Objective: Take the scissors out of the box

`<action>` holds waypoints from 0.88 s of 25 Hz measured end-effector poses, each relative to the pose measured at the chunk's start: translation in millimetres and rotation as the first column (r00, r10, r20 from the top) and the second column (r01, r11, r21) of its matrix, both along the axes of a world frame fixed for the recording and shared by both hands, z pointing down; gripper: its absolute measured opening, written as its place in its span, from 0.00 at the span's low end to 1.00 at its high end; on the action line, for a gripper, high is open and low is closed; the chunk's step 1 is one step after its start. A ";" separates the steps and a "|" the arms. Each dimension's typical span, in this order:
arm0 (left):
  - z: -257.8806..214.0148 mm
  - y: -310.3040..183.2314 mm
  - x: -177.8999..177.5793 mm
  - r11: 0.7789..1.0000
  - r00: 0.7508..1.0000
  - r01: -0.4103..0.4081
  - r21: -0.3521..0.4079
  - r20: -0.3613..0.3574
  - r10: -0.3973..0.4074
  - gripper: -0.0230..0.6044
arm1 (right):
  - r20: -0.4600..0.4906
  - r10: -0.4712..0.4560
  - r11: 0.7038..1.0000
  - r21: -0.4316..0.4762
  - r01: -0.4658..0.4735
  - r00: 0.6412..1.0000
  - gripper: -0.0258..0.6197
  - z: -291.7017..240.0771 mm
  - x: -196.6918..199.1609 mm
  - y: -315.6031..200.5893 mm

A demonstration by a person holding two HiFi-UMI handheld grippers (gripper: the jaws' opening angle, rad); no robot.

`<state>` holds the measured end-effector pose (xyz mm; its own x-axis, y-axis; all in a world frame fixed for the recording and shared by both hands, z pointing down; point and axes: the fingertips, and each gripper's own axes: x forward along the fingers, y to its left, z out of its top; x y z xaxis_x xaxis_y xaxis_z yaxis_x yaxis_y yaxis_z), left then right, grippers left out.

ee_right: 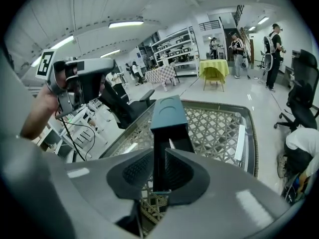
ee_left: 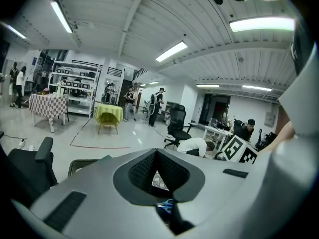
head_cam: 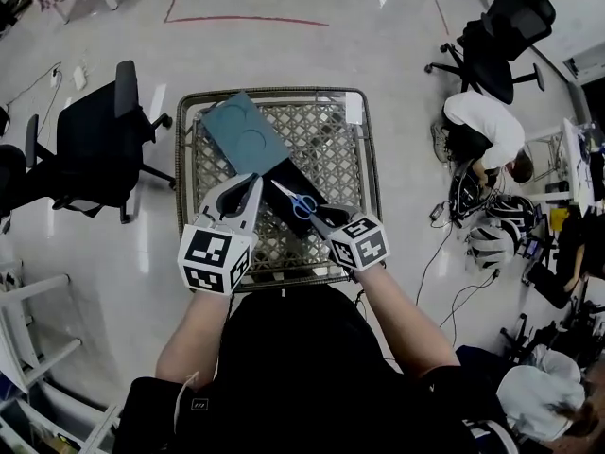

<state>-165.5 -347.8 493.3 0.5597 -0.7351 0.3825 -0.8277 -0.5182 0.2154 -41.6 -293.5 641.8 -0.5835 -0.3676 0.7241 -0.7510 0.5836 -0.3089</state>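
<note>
A dark box (head_cam: 288, 221) with its teal lid (head_cam: 241, 132) swung open lies on a lattice-top table (head_cam: 274, 94). Blue-handled scissors (head_cam: 301, 202) rest in the box, blades pointing to the far left. My right gripper (head_cam: 318, 218) hovers right at the handles, its jaws apart and not pressing on anything. In the right gripper view the box wall and lid (ee_right: 168, 112) run straight ahead of the right gripper (ee_right: 159, 152). My left gripper (head_cam: 253, 182) hangs over the box's left edge, shut and empty. The left gripper view shows the scissors (ee_left: 168, 204) beneath the left gripper (ee_left: 157, 152).
A white strip (head_cam: 354, 110) lies at the table's far right corner. One black office chair (head_cam: 95, 145) stands left of the table and another (head_cam: 501, 36) at the far right. A person (head_cam: 484, 126) crouches on the floor to the right, among cables.
</note>
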 end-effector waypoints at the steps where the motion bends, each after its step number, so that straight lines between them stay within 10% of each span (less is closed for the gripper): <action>1: 0.5 -1.9 -0.3 1.000 1.000 0.003 -0.004 0.000 -0.003 0.04 | -0.012 -0.016 1.000 -0.017 0.016 1.000 0.18 7.1 -2.0 -0.9; 22: 27.4 14.9 -57.0 0.983 0.987 0.158 -0.088 0.029 -0.156 0.04 | -0.398 -0.325 0.943 -0.204 0.263 0.858 0.30 136.3 -12.6 -7.5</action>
